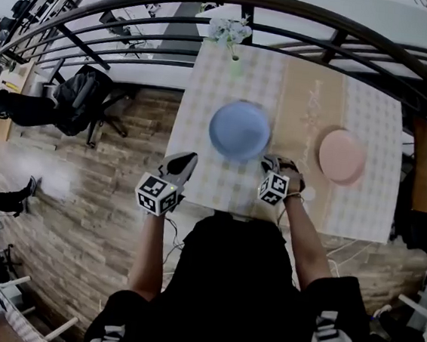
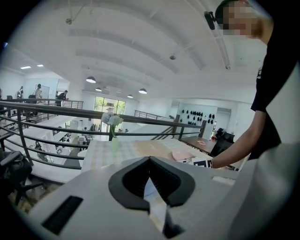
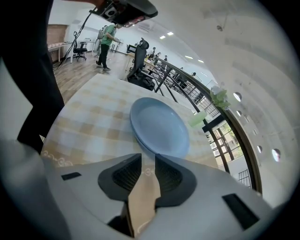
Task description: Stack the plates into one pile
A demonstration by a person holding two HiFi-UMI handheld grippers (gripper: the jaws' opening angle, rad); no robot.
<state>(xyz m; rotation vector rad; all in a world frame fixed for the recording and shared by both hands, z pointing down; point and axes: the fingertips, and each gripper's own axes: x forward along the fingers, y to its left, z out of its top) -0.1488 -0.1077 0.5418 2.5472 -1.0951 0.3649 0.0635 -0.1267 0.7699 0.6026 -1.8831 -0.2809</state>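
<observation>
Head view: holds both grippers low at the near edge of the table [image 1: 207, 90] — left gripper [image 1: 188, 158] near the blue plate [image 1: 239, 130] on its near left, right gripper [image 1: 269, 163] just beside its near right rim, pink plate [image 1: 342, 156] well apart to the right. Left gripper view: shows jaws pressed together at the tips, nothing between, vase [image 2: 114, 144] beyond. Right gripper view: shows jaws slightly spread and empty — just short of the blue plate, a second rim visible under it.

Head view steeply down on table [image 1: 203, 127]; gripper views low, near edge — right shares blue plate [image 1: 239, 129].
</observation>
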